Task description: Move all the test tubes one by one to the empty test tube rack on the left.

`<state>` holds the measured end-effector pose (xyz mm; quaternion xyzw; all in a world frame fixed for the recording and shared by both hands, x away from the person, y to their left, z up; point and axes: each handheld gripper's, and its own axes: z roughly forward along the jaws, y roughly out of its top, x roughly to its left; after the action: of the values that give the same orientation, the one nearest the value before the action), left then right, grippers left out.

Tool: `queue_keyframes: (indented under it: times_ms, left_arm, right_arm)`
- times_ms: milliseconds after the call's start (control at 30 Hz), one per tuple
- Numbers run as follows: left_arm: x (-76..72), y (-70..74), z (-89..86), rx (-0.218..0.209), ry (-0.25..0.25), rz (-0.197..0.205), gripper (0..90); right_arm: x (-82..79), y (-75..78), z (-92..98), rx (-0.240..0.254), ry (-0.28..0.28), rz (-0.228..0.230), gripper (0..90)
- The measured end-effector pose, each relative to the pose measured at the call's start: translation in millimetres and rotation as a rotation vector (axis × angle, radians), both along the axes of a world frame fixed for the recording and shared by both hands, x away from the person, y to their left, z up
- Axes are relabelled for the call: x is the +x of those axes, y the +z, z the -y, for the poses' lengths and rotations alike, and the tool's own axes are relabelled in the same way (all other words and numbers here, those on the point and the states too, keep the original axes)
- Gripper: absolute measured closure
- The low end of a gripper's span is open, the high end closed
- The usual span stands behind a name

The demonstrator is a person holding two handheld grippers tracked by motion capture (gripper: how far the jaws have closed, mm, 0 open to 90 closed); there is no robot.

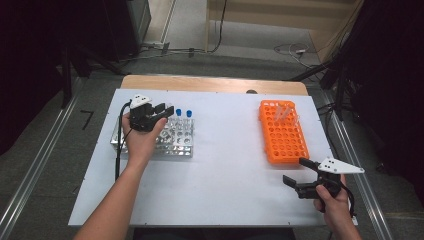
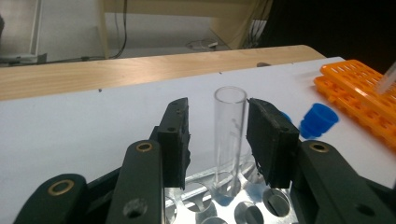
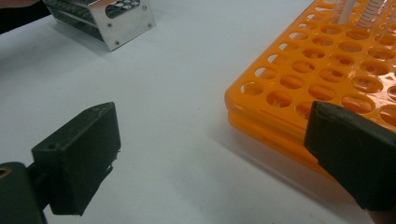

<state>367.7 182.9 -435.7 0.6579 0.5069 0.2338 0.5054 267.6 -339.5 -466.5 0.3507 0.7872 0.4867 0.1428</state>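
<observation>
My left gripper point(image 2: 218, 140) is straddling a clear glass tube point(image 2: 229, 135), matte pads spread and not pinching; its view is revealing perforated metal rack point(image 2: 224, 205). Right gripper point(image 3: 210, 158) is gaping beside the orange plastic rack point(image 3: 327, 79).

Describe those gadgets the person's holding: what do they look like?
Each hand grips a black handheld tool ending in a two-jaw claw. The left claw and right claw have thick black pads on arms with brass-coloured pivots, a white three-cornered plate with dark dots on top, and a black trailing cable. Forearms are bare.
</observation>
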Motion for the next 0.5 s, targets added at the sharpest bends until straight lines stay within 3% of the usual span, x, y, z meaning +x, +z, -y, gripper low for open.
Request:
queue_keyframes:
  times_ms: [233,500]
  left_arm:
    - [3.8,2.2,6.6,0.028,-0.036,-0.007,75.3]
    - [-1.5,2.4,17.5,0.138,-0.043,0.016,75.9]
  right_arm:
    - [0.6,-1.4,-0.3,-0.003,0.004,-0.005,2.3]
    - [0.1,-1.0,-1.0,-0.005,0.007,-0.001,2.3]
